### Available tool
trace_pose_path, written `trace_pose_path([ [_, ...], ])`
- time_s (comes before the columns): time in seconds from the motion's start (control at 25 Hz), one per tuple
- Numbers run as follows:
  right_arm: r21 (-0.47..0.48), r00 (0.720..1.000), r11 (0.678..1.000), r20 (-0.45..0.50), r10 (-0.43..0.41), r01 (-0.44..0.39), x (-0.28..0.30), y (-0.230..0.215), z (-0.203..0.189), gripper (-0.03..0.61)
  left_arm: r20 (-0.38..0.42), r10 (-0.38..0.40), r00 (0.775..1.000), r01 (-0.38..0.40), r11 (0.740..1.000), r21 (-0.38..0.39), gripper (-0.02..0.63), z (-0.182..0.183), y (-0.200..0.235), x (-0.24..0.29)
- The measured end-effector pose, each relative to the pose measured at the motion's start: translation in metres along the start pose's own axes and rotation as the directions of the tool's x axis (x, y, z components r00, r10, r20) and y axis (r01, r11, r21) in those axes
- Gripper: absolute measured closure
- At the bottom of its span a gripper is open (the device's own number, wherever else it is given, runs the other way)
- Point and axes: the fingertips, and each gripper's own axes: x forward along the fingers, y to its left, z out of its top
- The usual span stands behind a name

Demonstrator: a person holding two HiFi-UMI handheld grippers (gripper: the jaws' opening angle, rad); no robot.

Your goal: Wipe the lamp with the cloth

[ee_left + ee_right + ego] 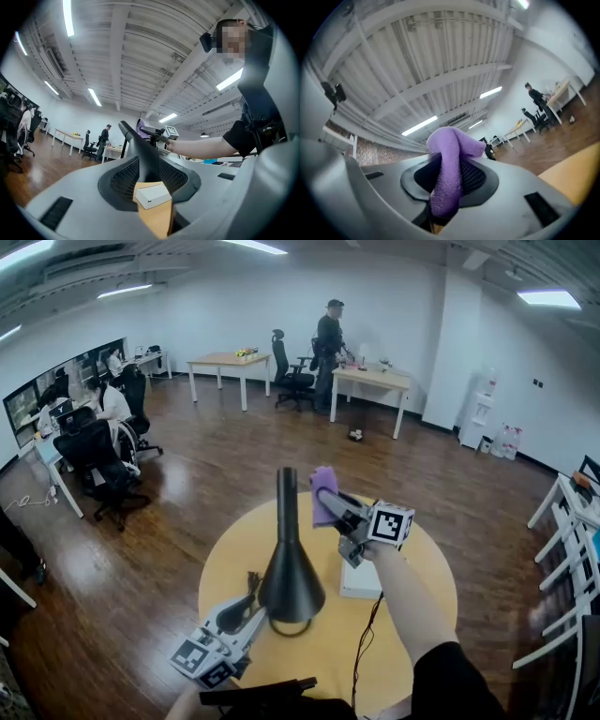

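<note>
Clamping lamp (289, 559) at base with left tongs (251, 615), upright over middle of round yellow surface (422, 568). Pinching purple cloth (323, 491) in right tongs (330, 507), just beside top of lamp neck, contact unclear.

The head view looks from above the near edge, steeply down and forward over the round surface (225, 559), with the lamp (289, 568) at centre and the office beyond. The camera on the left claw (251, 613) sits low, right against the lamp, and faces up and across to the right claw (323, 502). The right claw's camera tilts up at the ceiling, the cloth (449, 178) filling its close foreground. All three views share the far desks (225, 359) and a standing person (329, 348).
</note>
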Motion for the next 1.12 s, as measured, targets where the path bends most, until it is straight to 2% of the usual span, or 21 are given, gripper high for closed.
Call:
trace_pose_path([
  [0.08,0.172,1.000,0.985,0.020,0.003,-0.007,0.009,-0.024,-0.001,0.477,-0.003,0.027,1.000,-0.027,1.000,0.003,0.486,-0.001,-0.003,-0.006],
  [0.16,0.311,0.999,0.949,0.037,0.034,-0.044,0.020,-0.034,-0.006,0.477,0.022,0.073,0.997,-0.074,0.997,0.016,0.486,0.005,-0.001,-0.013],
  [0.24,0.370,0.997,0.926,0.033,0.072,-0.079,0.031,-0.036,-0.014,0.477,0.059,0.128,0.990,-0.130,0.991,0.029,0.486,0.014,0.006,-0.023],
  [0.36,0.413,0.987,0.897,0.062,0.146,-0.159,0.039,-0.028,-0.019,0.477,0.070,0.174,0.982,-0.176,0.984,0.025,0.486,0.017,0.015,-0.038],
  [0.48,0.432,0.972,0.871,0.095,0.216,-0.235,0.039,-0.012,-0.017,0.477,0.091,0.221,0.971,-0.224,0.974,0.024,0.486,0.017,0.022,-0.051],
  [0.6,0.428,0.968,0.871,0.039,0.248,-0.241,0.038,-0.001,-0.028,0.477,0.103,0.264,0.959,-0.265,0.964,-0.003,0.486,0.011,0.029,-0.067],
  [0.72,0.421,0.958,0.872,-0.025,0.286,-0.249,0.028,0.006,-0.045,0.477,0.089,0.256,0.963,-0.255,0.967,-0.023,0.486,0.003,0.033,-0.070],
  [0.88,0.391,0.923,0.867,-0.098,0.371,-0.307,0.016,0.029,-0.066,0.477,0.097,0.239,0.966,-0.237,0.971,-0.033,0.486,0.007,0.036,-0.071],
  [1.12,0.389,0.886,0.866,-0.207,0.416,-0.315,-0.015,0.045,-0.101,0.477,0.062,0.193,0.979,-0.190,0.981,-0.047,0.486,-0.006,0.031,-0.071],
])
